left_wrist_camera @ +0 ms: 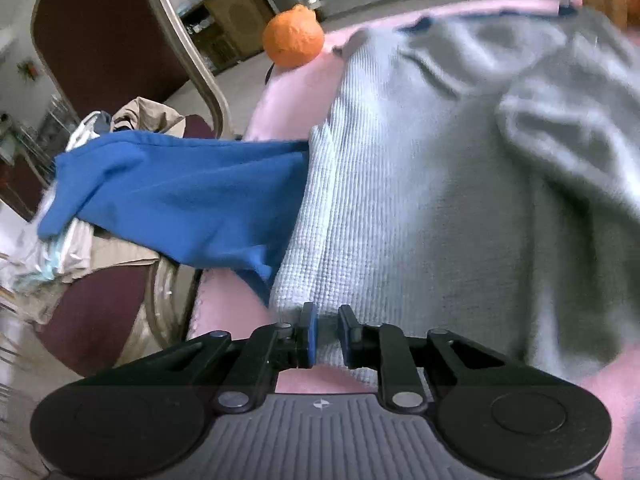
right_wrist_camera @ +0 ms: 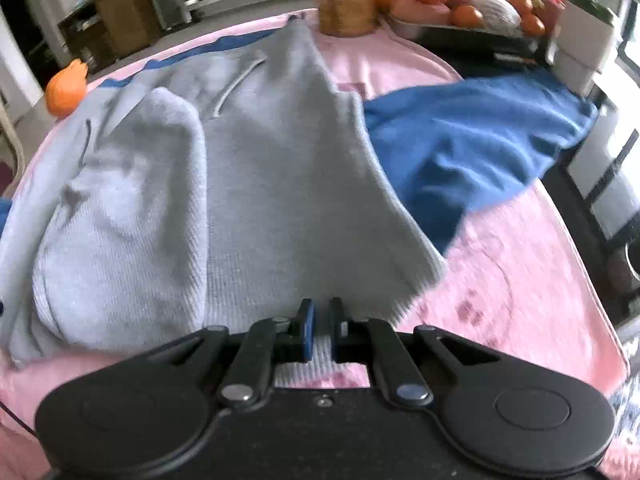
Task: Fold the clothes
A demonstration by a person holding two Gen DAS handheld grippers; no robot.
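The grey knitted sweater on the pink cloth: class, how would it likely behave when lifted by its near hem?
Probably floppy: the grey sweater already lies in soft folds. Its blue sleeves would likely trail behind. The ribbed knit looks grippy, so the left gripper and right gripper should hardly slip.

Ribbed grey knit sweater (left_wrist_camera: pixel 420 200), matt black plastic tongs (left_wrist_camera: pixel 326 334)

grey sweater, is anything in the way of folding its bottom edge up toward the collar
Nothing visible blocks it. Both the left gripper and right gripper are already shut on the hem of the grey sweater. One sleeve lies folded over its body. The orange sits at the table's far edge, beside the collar.
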